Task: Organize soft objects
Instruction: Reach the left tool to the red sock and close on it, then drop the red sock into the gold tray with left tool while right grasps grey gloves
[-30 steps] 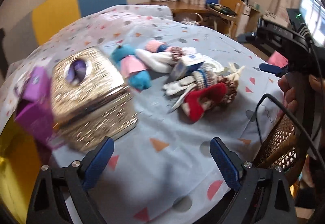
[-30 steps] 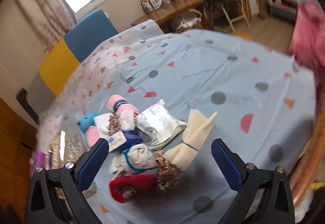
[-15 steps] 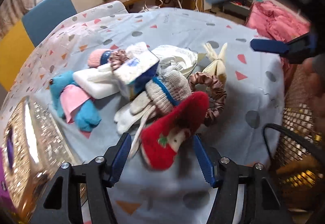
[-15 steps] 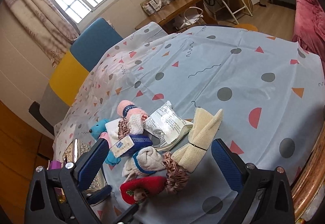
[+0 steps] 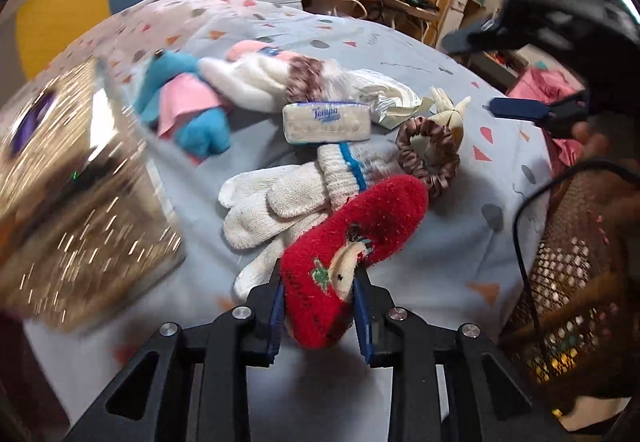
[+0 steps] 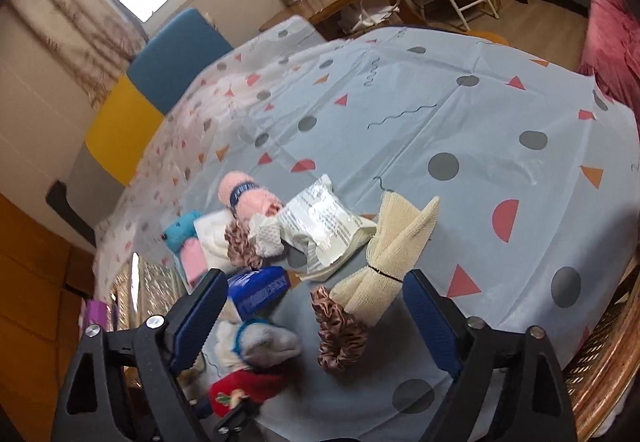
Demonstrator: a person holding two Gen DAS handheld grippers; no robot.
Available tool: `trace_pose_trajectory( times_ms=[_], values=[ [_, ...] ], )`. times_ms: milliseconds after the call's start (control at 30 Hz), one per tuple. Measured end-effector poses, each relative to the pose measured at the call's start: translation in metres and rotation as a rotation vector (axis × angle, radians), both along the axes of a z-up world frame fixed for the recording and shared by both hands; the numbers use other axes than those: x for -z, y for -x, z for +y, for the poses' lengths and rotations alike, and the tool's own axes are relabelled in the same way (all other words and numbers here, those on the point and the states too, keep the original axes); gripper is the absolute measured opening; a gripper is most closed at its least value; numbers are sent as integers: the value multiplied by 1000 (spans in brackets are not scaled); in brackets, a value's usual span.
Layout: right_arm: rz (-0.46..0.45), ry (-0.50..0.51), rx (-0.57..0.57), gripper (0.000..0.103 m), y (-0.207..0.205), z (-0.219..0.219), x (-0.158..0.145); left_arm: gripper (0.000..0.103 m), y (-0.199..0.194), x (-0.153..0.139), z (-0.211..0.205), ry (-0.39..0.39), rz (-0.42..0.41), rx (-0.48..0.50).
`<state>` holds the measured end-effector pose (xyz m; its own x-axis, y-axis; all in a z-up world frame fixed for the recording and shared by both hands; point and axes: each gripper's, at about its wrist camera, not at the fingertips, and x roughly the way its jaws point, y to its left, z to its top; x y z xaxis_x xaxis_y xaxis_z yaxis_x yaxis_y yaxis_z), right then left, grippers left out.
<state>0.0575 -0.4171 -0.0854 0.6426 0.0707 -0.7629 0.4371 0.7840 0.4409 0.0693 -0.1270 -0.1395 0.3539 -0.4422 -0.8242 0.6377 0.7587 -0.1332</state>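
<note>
Left gripper (image 5: 318, 308): jaws have just closed, blue pads now clamped on the near end of the red fleece sock (image 5: 352, 250) (embroidered motif facing up), which lies at the near edge of the pile on the blue patterned tablecloth (image 5: 452, 242). Right gripper (image 6: 308, 318): jaws have just narrowed a little but stand wide apart and grasp nothing; it hangs above the pile, with the brown scrunchie (image 6: 340, 334) and the cream folded cloth (image 6: 396, 246) showing between its fingers, untouched. Pile, left wrist view, near to far: white knit gloves (image 5: 280, 201) with a blue cuff stripe, partly under the red sock; brown scrunchie to the right, touching the sock's far end; cream cloth just behind the scrunchie; tissue packet (image 5: 326, 121) (printed "Tempo") behind the gloves; crumpled white plastic pouch (image 5: 384, 97) behind the packet; white plush item (image 5: 248, 85) and a pink roll (image 5: 252, 49) farther left; blue-and-pink soft toy (image 5: 188, 105) at the far left of the pile. Gold glittery box (image 5: 72, 201): left of the pile, blurred. Wicker basket (image 5: 568, 282): at the right edge, beside the table, a black cable crossing in front of it. A person's hand (image 5: 592, 141) shows at far right, on the right gripper's handle.
</note>
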Motion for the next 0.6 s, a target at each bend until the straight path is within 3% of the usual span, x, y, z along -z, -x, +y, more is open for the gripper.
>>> trace_pose_trajectory(
  times_ms=[133,300,600],
  values=[
    [95,16,-112,84,-26,21,9,32,12,2,20,14,-4,2],
    [157,-117,-221,84,-55,51,29,32,20,2,36,31,-12,17],
    [324,-42,-519,84,-73,124,57,36,33,-1,54,42,-22,41]
  ],
)
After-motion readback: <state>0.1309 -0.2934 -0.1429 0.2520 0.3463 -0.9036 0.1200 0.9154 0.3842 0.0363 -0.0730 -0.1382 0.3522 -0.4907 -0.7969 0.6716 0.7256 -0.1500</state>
